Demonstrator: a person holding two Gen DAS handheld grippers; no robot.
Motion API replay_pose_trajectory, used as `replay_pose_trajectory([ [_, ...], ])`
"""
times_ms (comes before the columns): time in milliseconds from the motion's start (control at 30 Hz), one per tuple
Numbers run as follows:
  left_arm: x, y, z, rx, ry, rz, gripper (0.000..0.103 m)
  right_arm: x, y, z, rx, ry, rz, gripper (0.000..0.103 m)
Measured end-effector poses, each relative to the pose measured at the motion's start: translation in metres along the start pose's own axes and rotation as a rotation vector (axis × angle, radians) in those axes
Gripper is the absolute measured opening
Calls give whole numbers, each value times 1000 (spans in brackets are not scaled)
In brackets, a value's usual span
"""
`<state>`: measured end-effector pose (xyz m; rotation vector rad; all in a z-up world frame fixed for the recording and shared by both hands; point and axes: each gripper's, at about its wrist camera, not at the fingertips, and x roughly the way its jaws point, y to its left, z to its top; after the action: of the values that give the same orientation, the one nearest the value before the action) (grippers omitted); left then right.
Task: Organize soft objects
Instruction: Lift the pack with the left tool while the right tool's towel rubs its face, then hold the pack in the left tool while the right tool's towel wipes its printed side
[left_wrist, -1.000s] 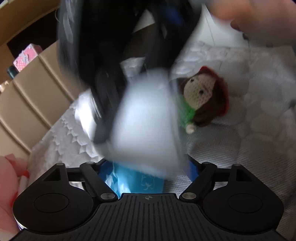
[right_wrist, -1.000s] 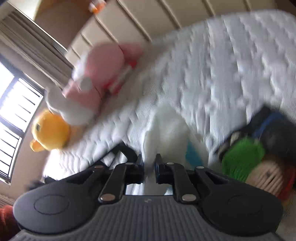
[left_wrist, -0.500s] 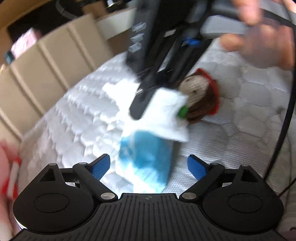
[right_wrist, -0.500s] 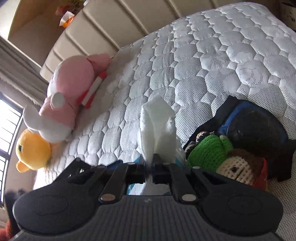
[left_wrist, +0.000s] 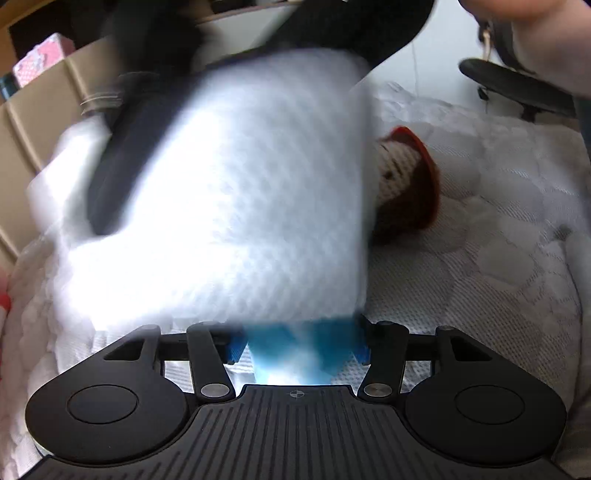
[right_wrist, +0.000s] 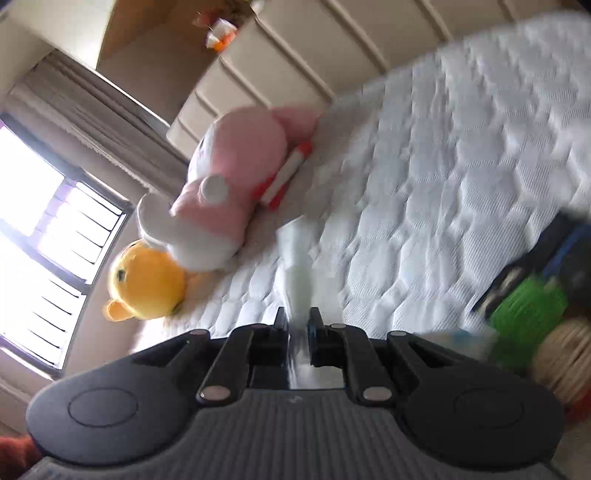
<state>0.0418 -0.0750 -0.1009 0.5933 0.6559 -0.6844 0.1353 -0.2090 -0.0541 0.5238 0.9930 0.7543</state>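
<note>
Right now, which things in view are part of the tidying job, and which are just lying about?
In the job: white tissue pinched in the right claw; blue tissue pack in the left claw; crochet doll; pink plush; yellow plush.
Lying about: office chair; headboard; curtain.

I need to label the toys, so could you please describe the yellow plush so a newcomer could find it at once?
In the right wrist view, look to the headboard end of the white mattress, near the window. There a big pink plush lies, and the yellow plush sits against it. It is the only yellow, round-headed toy there.
</note>
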Motion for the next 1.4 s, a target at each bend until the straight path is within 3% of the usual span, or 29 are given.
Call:
replay_pose_trajectory([
  [133, 1, -1, 0, 1, 5, 7, 63, 8, -17, -4, -6, 57, -194, 10],
  [233, 4, 4, 0, -33, 16, -1, 66, -1, -16, 1, -27, 36, -245, 9],
  [367, 4, 5, -1, -39, 11, -6, 66, -19, 2, 7, -224, 16, -412, 10],
  [500, 5, 4, -2, -38, -25, -38, 89, -36, -3, 7, -291, 16, -487, 10],
  [567, 8, -1, 0, -16, -48, -50, 90, -40, -12, 7, -242, 3, -465, 10],
  [600, 9, -4, 1, -2, -57, -51, 85, -40, -16, 8, -204, -3, -442, 10],
  [633, 10, -8, 3, 16, -61, -47, 69, -39, -18, 9, -177, -10, -422, 10],
  [667, 12, -12, 4, 35, -63, -41, 65, -40, -18, 10, -157, -18, -403, 10],
  [767, 2, -15, 6, 103, -77, 55, 64, -45, -13, 13, -165, -63, -364, 10],
  [900, 5, 4, 5, 97, -41, 178, 64, -53, -8, 18, -125, -131, -271, 10],
  [1000, 5, 6, 4, 81, -24, 153, 72, -45, -6, 25, -50, -112, -104, 10],
  [1100, -8, 9, 7, 45, -28, 127, 96, -23, -8, 22, 19, -15, -4, 10],
  [1233, -23, 20, 9, -26, 77, 104, 96, 9, -16, 13, 4, 126, -79, 11],
  [1300, -23, 28, 5, -126, 137, 62, 97, 23, -18, 8, -28, 189, -146, 12],
  [1400, -17, 40, -5, -289, 223, -25, 99, 22, -14, 7, -97, 192, -233, 12],
])
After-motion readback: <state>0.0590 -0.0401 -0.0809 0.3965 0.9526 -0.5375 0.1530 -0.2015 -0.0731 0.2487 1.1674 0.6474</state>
